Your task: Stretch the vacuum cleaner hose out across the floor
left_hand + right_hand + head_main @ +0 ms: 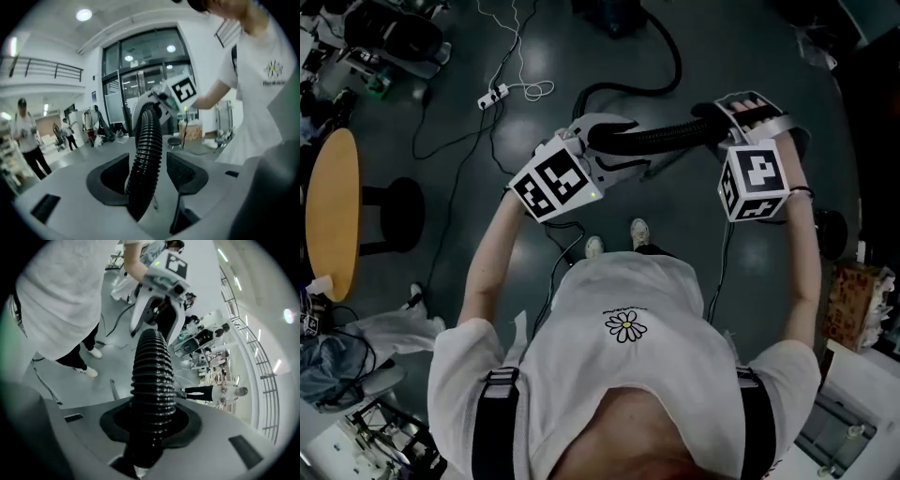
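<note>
The black ribbed vacuum hose [661,139] hangs level between my two grippers, above the dark floor. My left gripper [614,141] has the hose [146,150] running between its jaws; the left pad lies against it and a gap shows at the right pad [183,172], so the jaws stand open. My right gripper [727,117] is shut on the hose [152,366], its dark pads wrapped round the ribs. Past the left gripper the hose curves away over the floor towards the vacuum cleaner [614,14]. Each gripper view shows the other gripper at the far end of the held stretch.
A white power strip [494,96] with cables lies on the floor ahead-left. A round wooden table [333,211] and a black stool [394,214] stand at the left, a cardboard box [853,300] at the right. People [26,136] stand in the distance.
</note>
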The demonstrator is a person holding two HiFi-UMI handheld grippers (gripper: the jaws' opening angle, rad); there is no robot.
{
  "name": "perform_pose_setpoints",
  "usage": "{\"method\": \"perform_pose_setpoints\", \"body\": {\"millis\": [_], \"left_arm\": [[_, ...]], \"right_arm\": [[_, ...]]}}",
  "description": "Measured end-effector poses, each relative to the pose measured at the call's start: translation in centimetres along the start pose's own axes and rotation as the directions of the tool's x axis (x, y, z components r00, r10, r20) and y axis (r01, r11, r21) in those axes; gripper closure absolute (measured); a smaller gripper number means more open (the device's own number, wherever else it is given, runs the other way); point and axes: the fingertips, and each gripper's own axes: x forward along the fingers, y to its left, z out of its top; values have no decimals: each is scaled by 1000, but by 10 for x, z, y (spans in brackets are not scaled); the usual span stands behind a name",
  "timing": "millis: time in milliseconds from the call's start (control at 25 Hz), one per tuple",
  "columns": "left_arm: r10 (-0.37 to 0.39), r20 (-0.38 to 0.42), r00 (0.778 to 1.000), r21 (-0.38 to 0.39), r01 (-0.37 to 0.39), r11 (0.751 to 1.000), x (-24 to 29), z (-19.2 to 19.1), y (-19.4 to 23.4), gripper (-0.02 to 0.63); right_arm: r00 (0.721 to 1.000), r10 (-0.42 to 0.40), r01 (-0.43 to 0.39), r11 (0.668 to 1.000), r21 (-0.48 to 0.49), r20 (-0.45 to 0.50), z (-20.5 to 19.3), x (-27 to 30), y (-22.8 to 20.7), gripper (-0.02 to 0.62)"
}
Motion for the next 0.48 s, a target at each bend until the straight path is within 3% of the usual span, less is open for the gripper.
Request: {"method": "perform_pose_setpoints", "body": {"millis": [120,200,240,280,360,440,480], "left_arm": [[188,-104,977,200,-164,966,8,-17,17,371],[263,-140,955,287,-216,933,6,-22,27,371],[267,-156,951,303,-212,929,5,-24,27,371],[240,-175,955,297,-181,937,3,-27,21,373],[107,-230,967,228,-54,972,0,-36,-6,373],[-102,-264,959,79,126,989,-4,-45,-48,374],[-229,-258,939,-17,232,972,-7,-46,-73,380]], "right_arm": [[994,-70,72,997,-19,82,34,-4,-17,459],[988,-103,108,993,-38,117,55,-8,-33,459],[985,-122,130,990,-57,118,61,-11,-40,459],[983,-143,153,985,-85,115,66,-14,-46,459],[977,-174,191,972,-139,127,75,-21,-49,459],[973,-176,203,961,-189,148,85,-23,-39,459],[973,-166,200,955,-221,163,93,-23,-31,459]]}}
